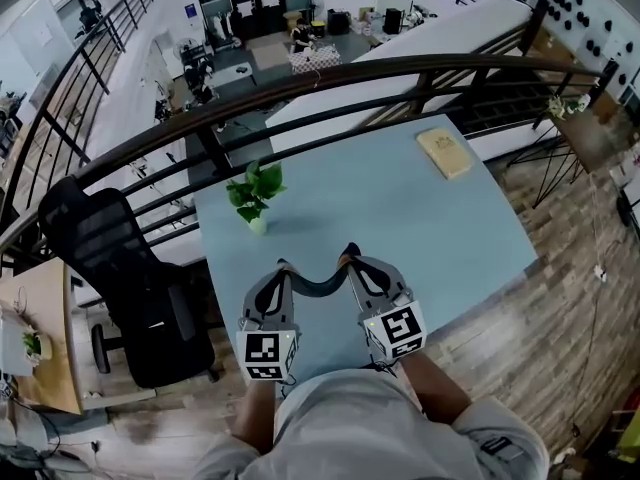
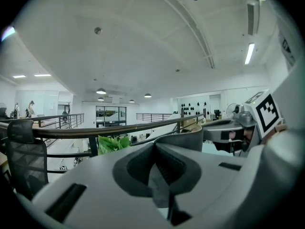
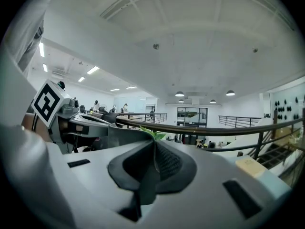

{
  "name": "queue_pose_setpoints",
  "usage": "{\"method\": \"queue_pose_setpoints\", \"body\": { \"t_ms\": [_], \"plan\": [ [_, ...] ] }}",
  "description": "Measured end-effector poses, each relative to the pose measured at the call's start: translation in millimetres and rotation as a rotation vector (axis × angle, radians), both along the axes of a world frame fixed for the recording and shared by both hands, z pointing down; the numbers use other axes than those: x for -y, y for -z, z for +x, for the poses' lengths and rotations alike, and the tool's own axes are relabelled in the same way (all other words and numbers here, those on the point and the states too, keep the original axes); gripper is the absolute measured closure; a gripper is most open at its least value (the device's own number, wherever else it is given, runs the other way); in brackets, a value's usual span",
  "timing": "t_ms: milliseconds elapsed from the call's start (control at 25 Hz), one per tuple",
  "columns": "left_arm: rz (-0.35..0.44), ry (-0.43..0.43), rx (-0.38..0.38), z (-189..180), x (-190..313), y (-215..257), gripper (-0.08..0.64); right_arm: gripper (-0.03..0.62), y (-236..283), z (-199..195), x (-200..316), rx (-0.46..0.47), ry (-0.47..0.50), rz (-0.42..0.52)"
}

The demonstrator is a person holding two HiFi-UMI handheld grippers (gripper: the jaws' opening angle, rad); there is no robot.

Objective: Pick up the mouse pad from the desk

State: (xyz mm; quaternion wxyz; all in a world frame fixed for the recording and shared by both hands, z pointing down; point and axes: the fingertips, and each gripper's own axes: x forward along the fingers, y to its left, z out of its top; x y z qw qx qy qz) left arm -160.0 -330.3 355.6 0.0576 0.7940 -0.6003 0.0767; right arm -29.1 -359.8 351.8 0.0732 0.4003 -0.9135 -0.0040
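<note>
Holding the mouse pad (image 1: 318,286) by two ends: the left gripper (image 1: 283,267) is pinching its 9 o'clock end and the right gripper (image 1: 350,259) is pinching its 3 o'clock end. The dark pad is sagging in a U between them, hanging clear above the pale blue counter (image 1: 430,233).

In the left gripper view the left gripper (image 2: 155,149) is showing its jaws closed, with the pad (image 2: 187,134) curving off toward 2 o'clock, where the right gripper (image 2: 238,132) is sitting. In the right gripper view the right gripper (image 3: 155,151) is clamping its jaws on the pad edge too, and the pad (image 3: 119,132) is running toward 10 o'clock, to the left gripper (image 3: 71,119).

A small potted plant (image 1: 255,192) is standing on the counter at 11 o'clock of the grippers. A tan flat item (image 1: 445,152) is lying near the counter's 1 o'clock corner. A black chair (image 1: 120,268) is standing at 9 o'clock, beside the counter. A dark railing (image 1: 300,83) is curving along the counter's 12 o'clock side.
</note>
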Motion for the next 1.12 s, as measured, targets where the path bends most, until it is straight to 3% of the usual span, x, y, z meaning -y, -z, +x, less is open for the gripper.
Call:
{"method": "queue_pose_setpoints", "body": {
  "t_ms": [1120],
  "plan": [
    [0.000, -0.021, -0.033, 8.9, -0.2, 1.6, 0.535, 0.575, 3.6, 8.6, -2.3, 0.006, -0.008, 0.012]
  ]
}}
